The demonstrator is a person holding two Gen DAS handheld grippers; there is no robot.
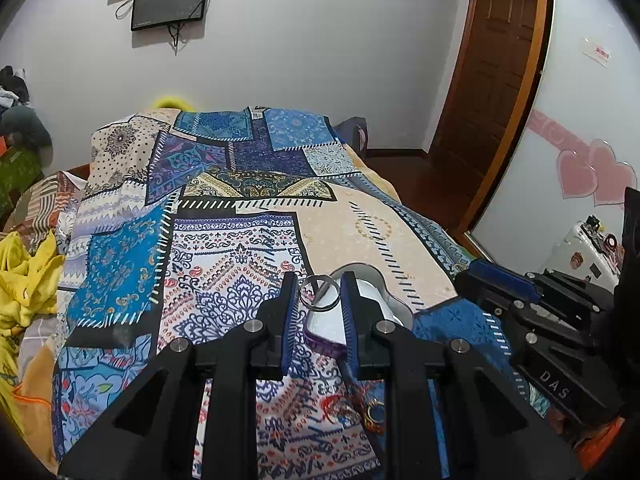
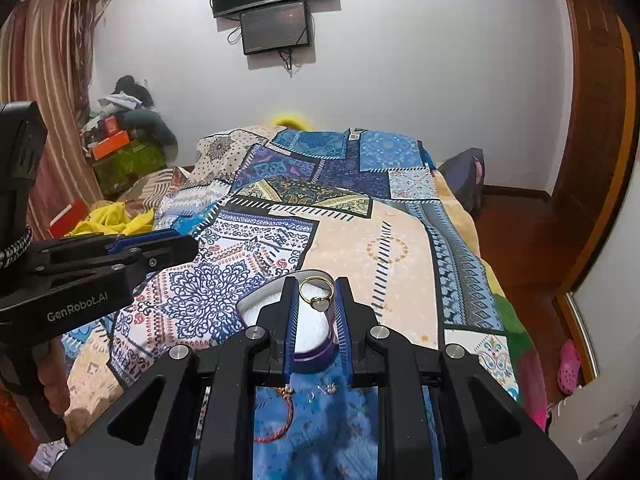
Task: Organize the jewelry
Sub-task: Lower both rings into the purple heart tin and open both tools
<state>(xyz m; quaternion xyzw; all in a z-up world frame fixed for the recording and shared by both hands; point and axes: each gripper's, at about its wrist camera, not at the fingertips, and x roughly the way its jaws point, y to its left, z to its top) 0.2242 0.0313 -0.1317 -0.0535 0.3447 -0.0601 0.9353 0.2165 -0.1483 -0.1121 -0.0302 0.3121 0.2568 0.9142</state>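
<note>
Patchwork bedspread (image 1: 224,248): left gripper (image 1: 318,300) clamps plain silver ring (image 1: 320,294), right gripper (image 2: 316,296) clamps gold heart-stone ring (image 2: 316,292), both above open white-lined purple box (image 2: 308,336); loose pcs (image 2: 288,392) remain.

Two grippers, the left gripper (image 1: 318,300) and the right gripper (image 2: 316,298), each pinch one ring, a silver ring (image 1: 320,294) and a gold ring (image 2: 316,290), above one open jewelry box (image 2: 308,336), with two wall screens (image 2: 276,8).
</note>
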